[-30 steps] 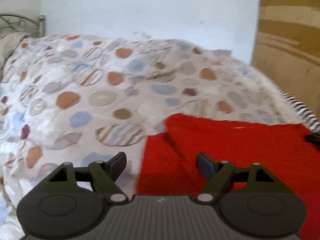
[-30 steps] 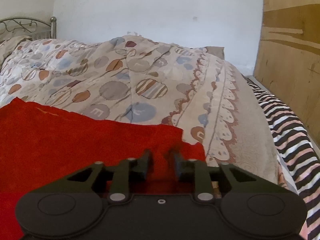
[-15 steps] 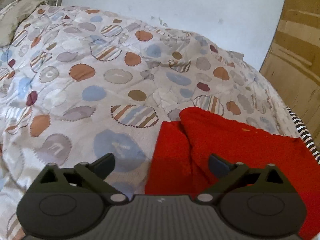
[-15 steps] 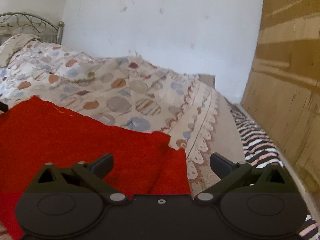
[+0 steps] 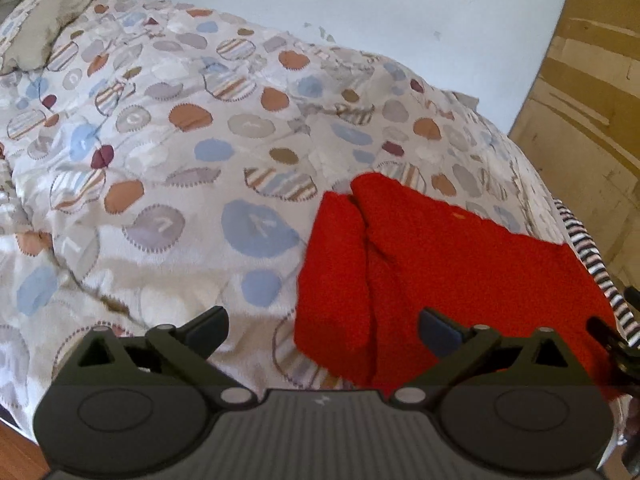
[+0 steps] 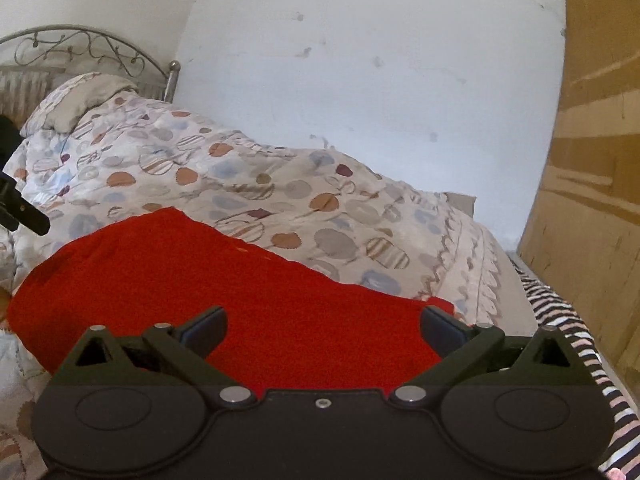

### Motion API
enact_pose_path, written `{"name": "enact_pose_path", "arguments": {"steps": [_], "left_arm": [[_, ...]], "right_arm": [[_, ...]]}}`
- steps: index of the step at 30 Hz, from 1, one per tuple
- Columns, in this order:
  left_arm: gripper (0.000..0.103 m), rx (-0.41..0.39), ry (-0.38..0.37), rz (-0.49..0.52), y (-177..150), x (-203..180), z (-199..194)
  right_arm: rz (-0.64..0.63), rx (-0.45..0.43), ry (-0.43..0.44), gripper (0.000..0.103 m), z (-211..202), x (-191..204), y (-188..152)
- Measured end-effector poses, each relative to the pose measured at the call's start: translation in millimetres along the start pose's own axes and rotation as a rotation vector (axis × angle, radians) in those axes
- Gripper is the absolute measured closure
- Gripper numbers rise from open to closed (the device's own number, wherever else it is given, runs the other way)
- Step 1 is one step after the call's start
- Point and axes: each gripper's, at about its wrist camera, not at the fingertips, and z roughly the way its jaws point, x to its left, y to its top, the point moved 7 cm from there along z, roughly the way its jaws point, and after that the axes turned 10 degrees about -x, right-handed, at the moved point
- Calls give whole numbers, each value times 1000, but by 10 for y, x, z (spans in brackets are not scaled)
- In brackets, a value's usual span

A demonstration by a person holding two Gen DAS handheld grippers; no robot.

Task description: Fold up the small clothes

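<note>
A red knitted garment (image 5: pixel 440 264) lies on the bed, with a fold ridge running along its left part. It also shows in the right wrist view (image 6: pixel 224 292). My left gripper (image 5: pixel 323 325) is open and empty, above the garment's near left edge. My right gripper (image 6: pixel 323 325) is open and empty, above the garment's near right part. The right gripper's tip shows at the right edge of the left wrist view (image 5: pixel 616 344). The left gripper's tip shows at the left edge of the right wrist view (image 6: pixel 24 212).
A quilt with coloured circles (image 5: pixel 180 140) covers the bed. A pillow (image 6: pixel 76 100) and metal headboard (image 6: pixel 80 48) are at the far left. A striped sheet (image 6: pixel 568 344) runs along the right edge beside a wooden panel (image 6: pixel 592 200). A white wall (image 6: pixel 360 60) stands behind.
Both grippers have opened wide, the right one letting go of the red garment's edge. Both have pulled back and up, so more of the bed shows.
</note>
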Motion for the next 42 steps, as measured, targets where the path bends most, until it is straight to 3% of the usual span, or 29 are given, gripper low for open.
{"name": "enact_pose_path", "arguments": {"steps": [8,12,16,23,28,34,42], "left_arm": [[0,-7,-6,20,-46,-28,-107],[0,-4,-10,6,-78,-36,-134],[0,-33,-20,-113,-186,40,-291],[0,-123,-37,-304,-557,73,-657],[0,-134,-149,-485,-765,-43,-667],[0,-83,-174,-472,-834,-208,-458],[0,-28,-193,-557,-987,-280,-274]], "right_arm": [[-131,2,-20,1,35,230,-132],[-75,21,-20,0,94,235,-224],[25,65,-4,0,184,235,-402],[153,14,41,0,136,133,-522],[171,4,45,0,122,118,-528],[195,-3,57,0,105,100,-533],[225,-25,72,0,71,49,-550]]}}
